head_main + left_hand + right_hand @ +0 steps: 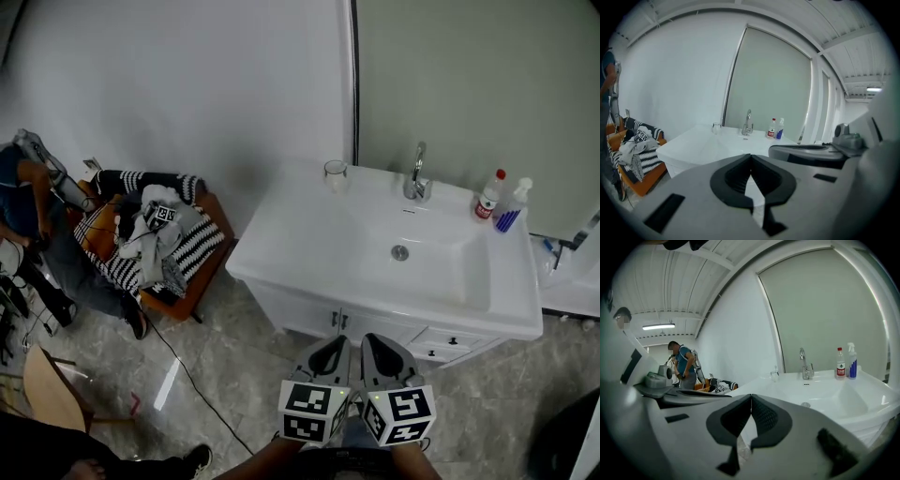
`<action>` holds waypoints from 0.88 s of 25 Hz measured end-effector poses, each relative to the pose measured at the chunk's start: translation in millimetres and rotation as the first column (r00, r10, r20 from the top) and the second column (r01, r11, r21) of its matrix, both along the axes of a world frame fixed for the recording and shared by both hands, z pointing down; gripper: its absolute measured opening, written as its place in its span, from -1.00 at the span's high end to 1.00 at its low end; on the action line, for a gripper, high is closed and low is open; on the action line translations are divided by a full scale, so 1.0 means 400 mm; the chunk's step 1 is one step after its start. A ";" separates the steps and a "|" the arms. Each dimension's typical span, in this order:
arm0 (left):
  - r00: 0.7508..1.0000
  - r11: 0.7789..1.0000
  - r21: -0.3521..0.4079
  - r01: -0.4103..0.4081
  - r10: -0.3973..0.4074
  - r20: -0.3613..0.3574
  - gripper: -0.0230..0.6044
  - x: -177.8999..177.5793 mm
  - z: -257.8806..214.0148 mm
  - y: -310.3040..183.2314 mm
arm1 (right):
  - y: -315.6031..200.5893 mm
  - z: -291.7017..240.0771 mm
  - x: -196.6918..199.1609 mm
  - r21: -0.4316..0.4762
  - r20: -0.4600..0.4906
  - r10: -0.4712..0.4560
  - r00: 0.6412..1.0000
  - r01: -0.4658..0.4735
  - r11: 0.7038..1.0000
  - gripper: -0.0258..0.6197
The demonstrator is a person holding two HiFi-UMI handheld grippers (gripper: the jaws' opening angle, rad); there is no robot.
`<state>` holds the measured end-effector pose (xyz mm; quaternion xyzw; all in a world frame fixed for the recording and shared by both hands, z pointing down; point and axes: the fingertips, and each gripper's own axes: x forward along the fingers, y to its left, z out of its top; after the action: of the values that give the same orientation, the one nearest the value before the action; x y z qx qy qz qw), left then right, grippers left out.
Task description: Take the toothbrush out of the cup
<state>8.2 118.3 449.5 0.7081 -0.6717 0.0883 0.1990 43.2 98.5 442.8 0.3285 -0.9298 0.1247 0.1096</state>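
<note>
A clear glass cup (pixel 335 174) stands on the back left corner of the white washbasin (pixel 309 234), left of the tap (pixel 415 174). I cannot make out a toothbrush in it; the cup is too small here. The same cup shows far off in the left gripper view (pixel 716 127) and the right gripper view (pixel 774 375). My left gripper (pixel 335 341) and right gripper (pixel 371 339) hang side by side in front of the basin cabinet, well short of the cup. Both have their jaws pressed together with nothing between them (pixel 750 157) (pixel 751 397).
Two bottles, one red-capped (pixel 487 195) and one a blue spray (pixel 511 205), stand at the basin's back right. An orange chair piled with striped clothes (pixel 155 239) sits to the left on the tiled floor, with a cable running from it. A person (pixel 684 364) stands far left.
</note>
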 end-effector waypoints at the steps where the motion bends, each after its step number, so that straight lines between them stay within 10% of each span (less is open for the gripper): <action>1: 1.000 1.000 0.001 0.007 -0.007 0.004 0.90 -0.005 0.002 -0.019 | -0.020 0.001 -0.003 -0.004 0.001 -0.005 1.000 0.005 1.000 0.89; 22: 0.983 0.984 -0.031 0.178 -0.176 0.052 0.90 -0.087 -0.008 -0.288 | -0.311 -0.006 -0.110 -0.041 0.065 -0.184 0.981 0.187 0.981 0.89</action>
<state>-26.5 3.3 446.2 0.6394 -0.7351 0.0994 0.2022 -0.6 -25.8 440.6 0.2337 -0.9561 0.1456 0.1001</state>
